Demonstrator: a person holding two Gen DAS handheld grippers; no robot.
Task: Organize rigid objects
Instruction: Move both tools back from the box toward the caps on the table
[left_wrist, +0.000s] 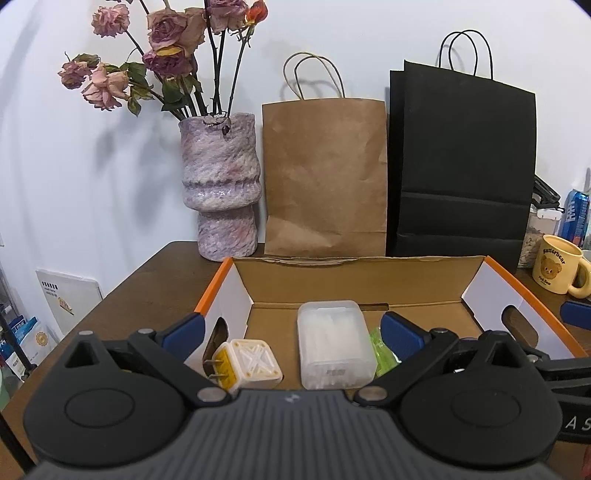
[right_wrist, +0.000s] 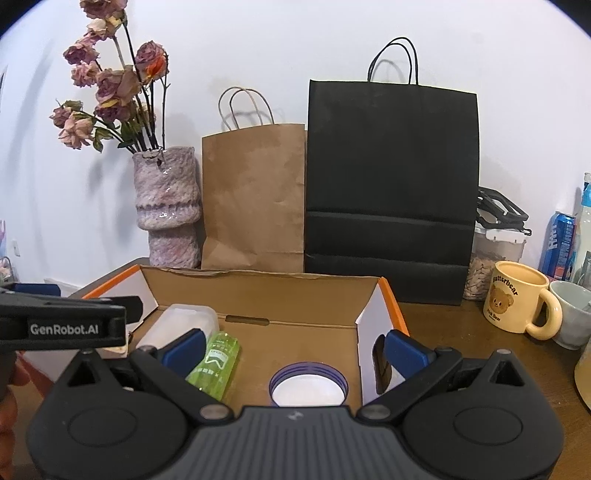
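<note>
Each handheld gripper has a dark grey ribbed body with a small pale emblem at its front edge. Two black rounded discs flank the body, each with a raised circular centre. Black angular link arms run forward from silver pivot pins to blue-padded fingers (left_wrist: 184, 328). The left gripper (left_wrist: 291, 326) and right gripper (right_wrist: 295, 345) look alike. Seen from the right wrist, the left one's black side bar carries white "GenRobot.AI" lettering.

One box (left_wrist: 424, 291) on the worktop (left_wrist: 147, 280), in it one plug (left_wrist: 248, 364), one clear case (left_wrist: 334, 345), one green bottle (right_wrist: 215, 363), one round tin (right_wrist: 308, 387), two paper bags behind, brown (left_wrist: 325, 177) and black (left_wrist: 465, 162), one vase (left_wrist: 221, 184), two mugs far right, yellow (right_wrist: 517, 302) and grey (right_wrist: 572, 314), one blue can (right_wrist: 559, 245)
</note>
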